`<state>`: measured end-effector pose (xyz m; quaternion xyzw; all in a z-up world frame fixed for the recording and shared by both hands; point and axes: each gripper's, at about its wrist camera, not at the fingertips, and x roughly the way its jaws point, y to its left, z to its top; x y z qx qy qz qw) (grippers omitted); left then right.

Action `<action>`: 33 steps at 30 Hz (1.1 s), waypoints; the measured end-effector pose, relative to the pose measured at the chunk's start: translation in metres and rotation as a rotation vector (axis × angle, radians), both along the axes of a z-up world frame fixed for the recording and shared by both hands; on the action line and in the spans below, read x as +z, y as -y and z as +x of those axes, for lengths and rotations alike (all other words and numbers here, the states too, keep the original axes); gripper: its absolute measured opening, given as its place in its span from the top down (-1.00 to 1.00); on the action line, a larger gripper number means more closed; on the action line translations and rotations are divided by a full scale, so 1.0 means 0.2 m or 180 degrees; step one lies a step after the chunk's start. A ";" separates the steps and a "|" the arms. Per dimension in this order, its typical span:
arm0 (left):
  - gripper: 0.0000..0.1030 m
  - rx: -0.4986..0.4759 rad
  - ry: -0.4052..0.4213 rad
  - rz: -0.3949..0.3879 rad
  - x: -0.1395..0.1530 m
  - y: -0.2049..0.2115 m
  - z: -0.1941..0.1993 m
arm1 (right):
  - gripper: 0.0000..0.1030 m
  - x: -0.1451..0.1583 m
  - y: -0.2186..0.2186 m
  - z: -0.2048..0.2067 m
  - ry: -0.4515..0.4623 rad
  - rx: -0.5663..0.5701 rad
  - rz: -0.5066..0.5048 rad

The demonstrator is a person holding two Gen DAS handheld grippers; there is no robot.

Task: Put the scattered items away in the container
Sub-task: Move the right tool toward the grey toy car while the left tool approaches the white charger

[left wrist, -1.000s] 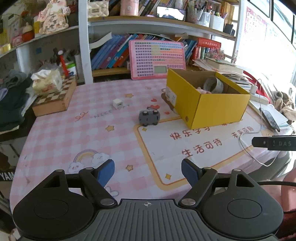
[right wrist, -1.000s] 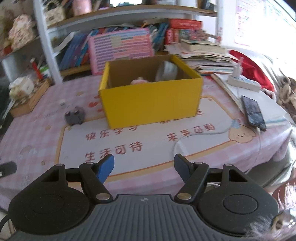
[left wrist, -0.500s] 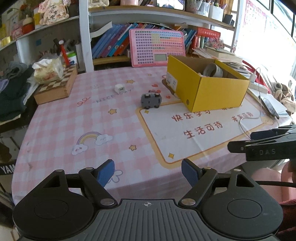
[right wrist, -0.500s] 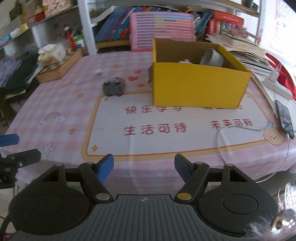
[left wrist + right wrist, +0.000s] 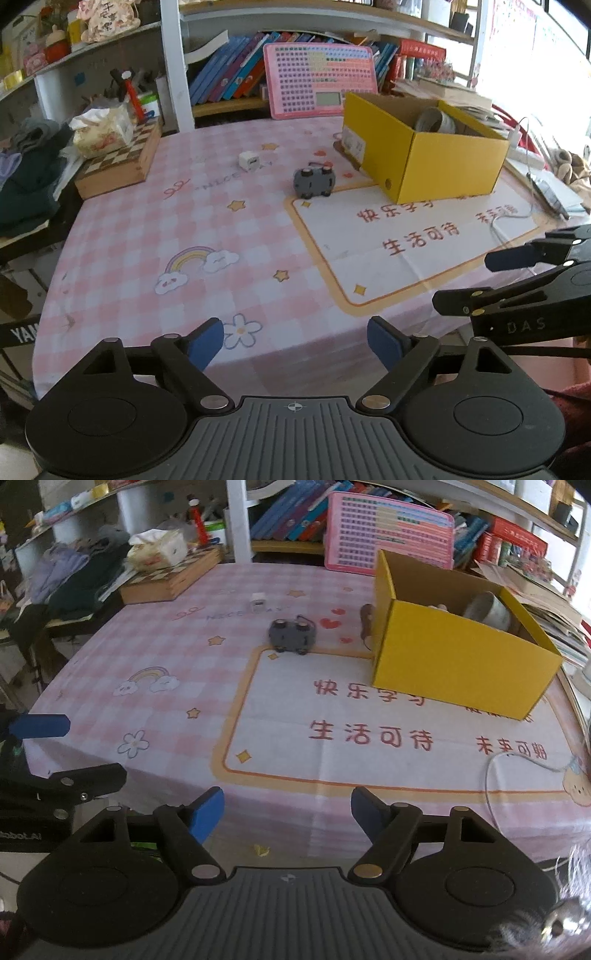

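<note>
Well apart and empty, both pairs of jaws are opening — left gripper [image 5: 295, 341] and right gripper [image 5: 287, 814] hover off the desk [image 5: 192, 229] edge. Grey toy car [image 5: 292, 636] and white cube [image 5: 258, 602] lie left of the yellow box [image 5: 454, 657] — bookshelves [image 5: 280, 62] behind.

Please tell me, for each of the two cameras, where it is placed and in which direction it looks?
Left wrist: on the left gripper, looking down across the pink checked tablecloth; its opening, empty jaws and the right gripper show.
Right wrist: on the right gripper, facing the same table; its opening, empty jaws show.
Shared: the open yellow cardboard box, small grey toy car, small white cube.
</note>
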<state>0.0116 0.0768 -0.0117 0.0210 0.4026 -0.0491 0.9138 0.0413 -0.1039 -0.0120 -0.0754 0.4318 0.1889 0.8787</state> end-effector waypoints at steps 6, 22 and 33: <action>-0.70 0.0036 -0.0004 0.0031 0.00 -0.03 0.00 | -0.55 0.00 -0.04 0.01 0.0011 0.0024 0.0009; -0.71 0.0151 0.0117 0.0003 0.03 -0.11 0.04 | -0.55 0.04 -0.16 0.08 0.0150 0.0194 -0.0024; -0.71 0.0268 0.0097 0.0058 0.01 -0.18 0.22 | -0.55 0.02 -0.22 0.30 0.0154 0.0191 -0.0016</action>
